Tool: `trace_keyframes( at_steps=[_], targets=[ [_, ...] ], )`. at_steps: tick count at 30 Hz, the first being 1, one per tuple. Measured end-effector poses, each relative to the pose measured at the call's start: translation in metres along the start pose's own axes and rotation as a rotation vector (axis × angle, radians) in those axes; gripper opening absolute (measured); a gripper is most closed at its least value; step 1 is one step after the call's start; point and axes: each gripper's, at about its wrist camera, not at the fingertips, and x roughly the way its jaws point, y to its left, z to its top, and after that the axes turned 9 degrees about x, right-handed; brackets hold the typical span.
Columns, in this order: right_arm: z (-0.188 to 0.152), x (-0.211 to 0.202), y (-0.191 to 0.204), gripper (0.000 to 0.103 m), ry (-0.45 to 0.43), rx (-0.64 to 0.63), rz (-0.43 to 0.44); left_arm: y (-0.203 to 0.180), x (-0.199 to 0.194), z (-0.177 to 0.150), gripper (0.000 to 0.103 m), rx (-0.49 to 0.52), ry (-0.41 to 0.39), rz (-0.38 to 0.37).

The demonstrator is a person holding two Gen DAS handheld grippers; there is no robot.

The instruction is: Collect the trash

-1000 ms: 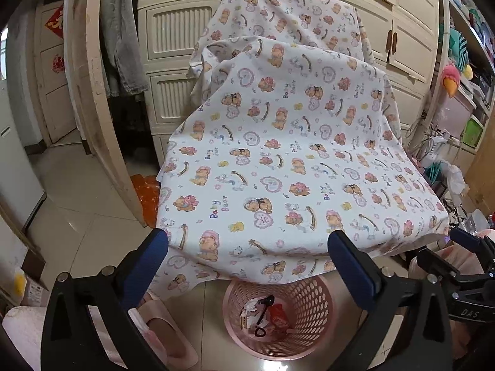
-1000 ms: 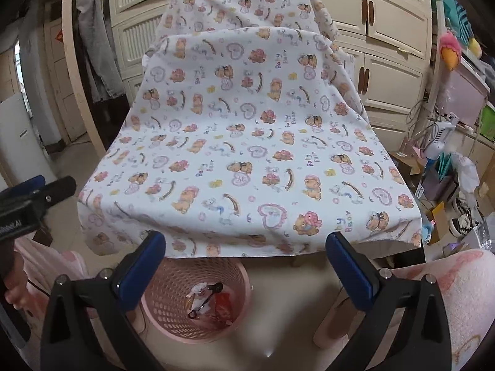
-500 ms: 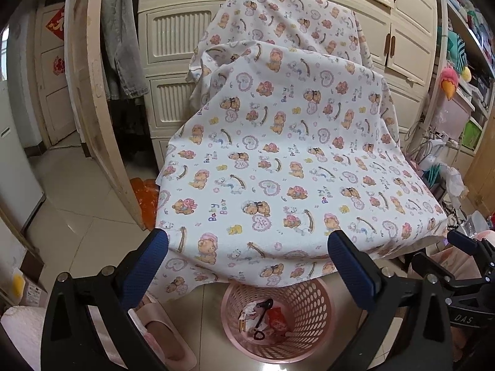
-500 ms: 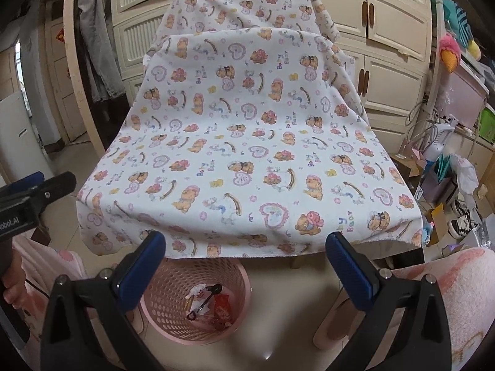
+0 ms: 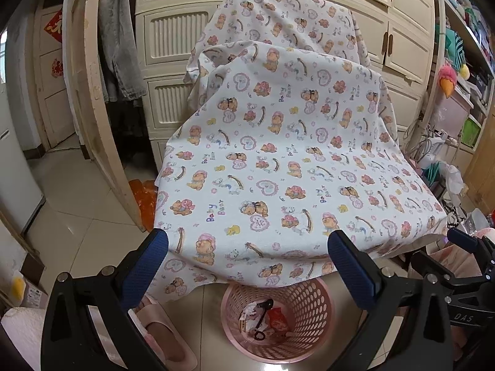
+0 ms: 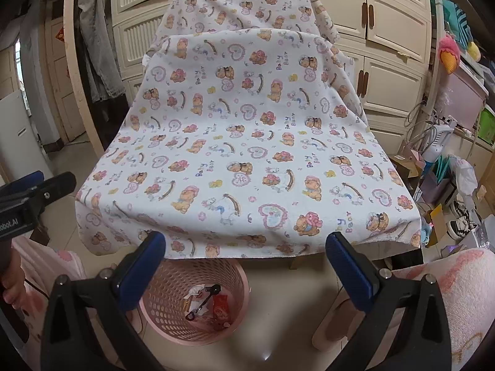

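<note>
A bear-print cloth (image 5: pixel 278 160) drapes a table in front of cream cabinets (image 5: pixel 176 49). Below the cloth's near edge, a pink perforated trash basket (image 5: pixel 318 303) stands on the tiled floor, with a red wrapper (image 5: pixel 277 318), crumpled paper (image 5: pixel 249 310) and a black key-like piece (image 5: pixel 262 315) inside. The left gripper (image 5: pixel 247 266) and right gripper (image 6: pixel 246 267) hang level above the basket, side by side, blue-padded fingers (image 6: pixel 349 273) spread wide, holding nothing.
</note>
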Motion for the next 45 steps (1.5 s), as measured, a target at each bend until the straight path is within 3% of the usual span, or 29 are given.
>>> trace_keyframes(
  at_steps=[45],
  targets=[
    [-0.002,0.001,0.003,0.103,0.005,-0.004,-0.009,0.010,0.001,0.002,0.102,-0.001,-0.009,0.002]
  ],
)
